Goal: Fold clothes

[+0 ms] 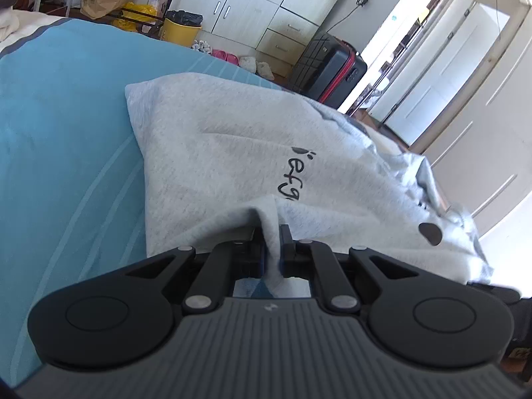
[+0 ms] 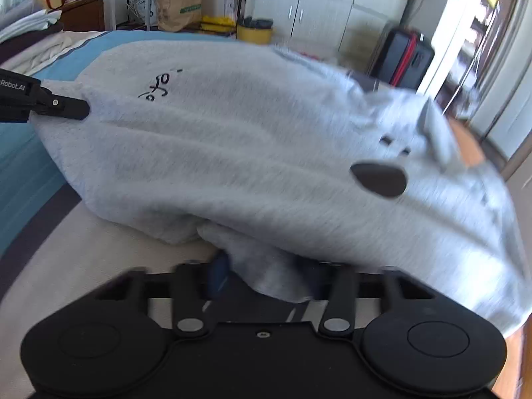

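Soft matt grey fleece sweatshirt (image 1: 232, 153), smooth blue cotton bedsheet (image 1: 66, 133), matt black plastic tongs (image 1: 272, 242)

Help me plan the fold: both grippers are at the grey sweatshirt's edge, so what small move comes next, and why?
Probably lift both grippers together. The left gripper is shut on the sweatshirt, and the right gripper has bunched cloth between its fingers, so the near edge can likely be carried over.

Both wrist views close, angled down along fingers, sharing grey sweatshirt (image 1: 232, 153) (image 2: 232, 153) on blue bed (image 1: 66, 116)
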`<move>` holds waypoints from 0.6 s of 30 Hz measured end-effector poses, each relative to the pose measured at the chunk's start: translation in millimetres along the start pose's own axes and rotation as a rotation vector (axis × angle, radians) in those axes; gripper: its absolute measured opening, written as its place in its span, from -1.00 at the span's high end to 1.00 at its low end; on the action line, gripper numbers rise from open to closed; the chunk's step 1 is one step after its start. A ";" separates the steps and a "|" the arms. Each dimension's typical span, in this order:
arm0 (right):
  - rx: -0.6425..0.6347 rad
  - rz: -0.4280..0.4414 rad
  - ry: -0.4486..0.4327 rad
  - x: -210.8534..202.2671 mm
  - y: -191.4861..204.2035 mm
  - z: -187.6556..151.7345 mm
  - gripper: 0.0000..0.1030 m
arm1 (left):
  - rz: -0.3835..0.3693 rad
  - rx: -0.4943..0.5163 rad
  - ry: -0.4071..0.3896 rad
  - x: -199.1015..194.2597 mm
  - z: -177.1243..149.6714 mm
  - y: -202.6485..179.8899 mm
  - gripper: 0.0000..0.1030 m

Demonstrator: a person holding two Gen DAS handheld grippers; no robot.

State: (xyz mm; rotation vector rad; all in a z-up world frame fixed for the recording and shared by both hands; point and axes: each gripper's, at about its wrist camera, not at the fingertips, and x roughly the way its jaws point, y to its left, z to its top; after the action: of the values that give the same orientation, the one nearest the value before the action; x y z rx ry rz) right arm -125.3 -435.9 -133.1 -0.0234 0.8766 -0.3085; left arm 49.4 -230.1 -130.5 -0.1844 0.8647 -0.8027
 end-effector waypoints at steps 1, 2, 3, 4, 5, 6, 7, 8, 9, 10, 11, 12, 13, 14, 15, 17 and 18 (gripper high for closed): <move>-0.010 -0.006 -0.033 -4.8 0.3 1.4 0.69 | 0.012 0.017 -0.001 0.9 -0.8 -1.1 0.86; -0.021 -0.011 -0.066 -9.7 0.6 2.8 0.70 | 0.024 0.035 -0.003 1.9 -1.6 -2.1 0.86; -0.020 -0.004 -0.098 -17.3 0.5 5.2 0.71 | 0.036 0.052 -0.004 2.8 -2.4 -3.2 0.88; -0.001 0.015 -0.127 -29.5 0.2 9.2 0.71 | 0.043 0.066 -0.012 1.4 -2.5 -4.2 0.89; 0.023 0.030 -0.154 -44.4 0.0 12.6 0.71 | 0.045 0.076 -0.024 -1.9 -2.1 -5.2 0.89; 0.051 0.046 -0.181 -60.5 -0.4 15.0 0.71 | 0.047 0.087 -0.036 -5.3 -1.7 -6.2 0.91; 0.080 0.068 -0.213 -77.4 -1.6 16.3 0.71 | 0.044 0.096 -0.062 -13.0 0.1 -8.4 0.91; 0.111 0.097 -0.250 -96.1 -3.9 15.4 0.71 | 0.036 0.106 -0.099 -24.2 2.8 -11.6 0.91; 0.142 0.129 -0.290 -114.9 -6.5 13.3 0.71 | 0.028 0.115 -0.136 -35.4 5.6 -14.7 0.91; 0.178 0.165 -0.328 -132.9 -9.2 9.6 0.71 | 0.019 0.128 -0.173 -49.9 8.2 -18.6 0.91; 0.213 0.202 -0.362 -149.1 -11.9 4.3 0.71 | 0.009 0.146 -0.211 -67.0 10.7 -23.1 0.91; 0.240 0.235 -0.388 -163.1 -13.4 -2.3 0.71 | -0.002 0.163 -0.249 -84.1 13.2 -27.5 0.91; 0.257 0.258 -0.404 -175.0 -13.2 -9.7 0.71 | 0.005 0.188 -0.285 -100.1 13.6 -31.8 0.91; 0.265 0.269 -0.405 -183.0 -11.6 -16.7 0.71 | 0.025 0.217 -0.319 -115.4 12.3 -36.1 0.91; 0.266 0.277 -0.391 -187.9 -8.5 -22.8 0.71 | 0.046 0.247 -0.352 -130.6 11.1 -40.4 0.91; 0.258 0.287 -0.342 -192.5 -1.1 -32.5 0.71 | 0.077 0.263 -0.431 -155.4 4.0 -43.5 0.91; 0.245 0.289 -0.312 -192.5 2.8 -35.6 0.72 | 0.089 0.265 -0.458 -163.8 -0.6 -43.6 0.91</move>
State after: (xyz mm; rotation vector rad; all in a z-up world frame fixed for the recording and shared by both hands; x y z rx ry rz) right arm -266.8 -376.5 -11.5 0.2743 0.5188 -0.1343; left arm -38.0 -146.5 -11.6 -0.0880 0.3286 -0.7441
